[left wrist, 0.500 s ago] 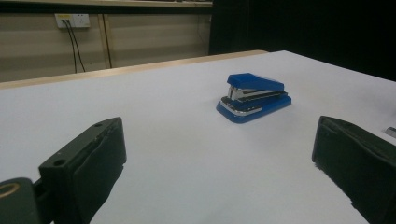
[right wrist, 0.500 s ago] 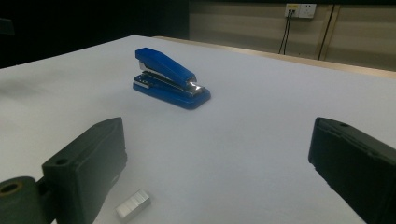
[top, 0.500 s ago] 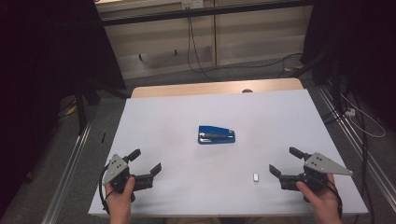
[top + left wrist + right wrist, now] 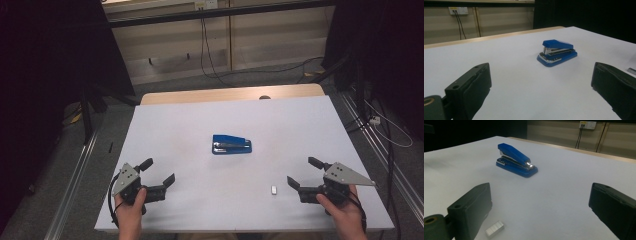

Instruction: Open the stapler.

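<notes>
The white table has a wooden edge on the far side. Behind it, cables hang down a beige wall (one socket is there).

room's sitting dim, edges going black in the high view. white table is catching soft overhead light, no hard shadows. glare is hitting the stapler metal in my right gripper view. my near jaws are blurring out of focus; the high view is looking soft and grainy.
</notes>
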The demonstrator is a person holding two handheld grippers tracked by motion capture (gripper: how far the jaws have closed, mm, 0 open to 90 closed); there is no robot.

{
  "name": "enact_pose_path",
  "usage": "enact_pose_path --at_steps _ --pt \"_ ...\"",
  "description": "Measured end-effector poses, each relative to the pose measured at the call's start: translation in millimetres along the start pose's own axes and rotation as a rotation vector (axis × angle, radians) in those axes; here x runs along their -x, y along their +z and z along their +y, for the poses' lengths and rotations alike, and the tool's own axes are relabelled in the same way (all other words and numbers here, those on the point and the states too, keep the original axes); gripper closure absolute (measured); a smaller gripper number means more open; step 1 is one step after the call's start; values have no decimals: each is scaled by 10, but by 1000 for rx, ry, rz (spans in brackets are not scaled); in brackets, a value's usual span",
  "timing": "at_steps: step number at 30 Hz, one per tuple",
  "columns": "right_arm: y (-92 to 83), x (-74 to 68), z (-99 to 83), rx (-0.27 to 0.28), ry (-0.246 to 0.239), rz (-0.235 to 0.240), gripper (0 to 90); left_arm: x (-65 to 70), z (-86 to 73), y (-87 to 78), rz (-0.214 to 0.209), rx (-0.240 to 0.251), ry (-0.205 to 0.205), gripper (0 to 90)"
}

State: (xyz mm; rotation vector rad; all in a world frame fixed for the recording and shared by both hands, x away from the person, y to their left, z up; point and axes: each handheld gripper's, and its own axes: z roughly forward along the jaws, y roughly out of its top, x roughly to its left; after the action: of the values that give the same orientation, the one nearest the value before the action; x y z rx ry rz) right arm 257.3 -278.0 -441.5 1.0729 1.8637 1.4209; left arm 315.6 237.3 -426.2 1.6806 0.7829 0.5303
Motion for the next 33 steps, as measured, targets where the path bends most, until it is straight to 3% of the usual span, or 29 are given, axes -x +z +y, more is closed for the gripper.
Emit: enact_pose_path --at_steps 6,19,33 --pt "51 30 59 -12 -25 -14 41 44 68 89 -27 1 4 30" --pt "193 4 213 -6 -18 0 42 120 197 299 -68 -2 -8 30" --pt "419 -45 337 -15 -13 46 39 189 267 594 -108 -40 -17 30"
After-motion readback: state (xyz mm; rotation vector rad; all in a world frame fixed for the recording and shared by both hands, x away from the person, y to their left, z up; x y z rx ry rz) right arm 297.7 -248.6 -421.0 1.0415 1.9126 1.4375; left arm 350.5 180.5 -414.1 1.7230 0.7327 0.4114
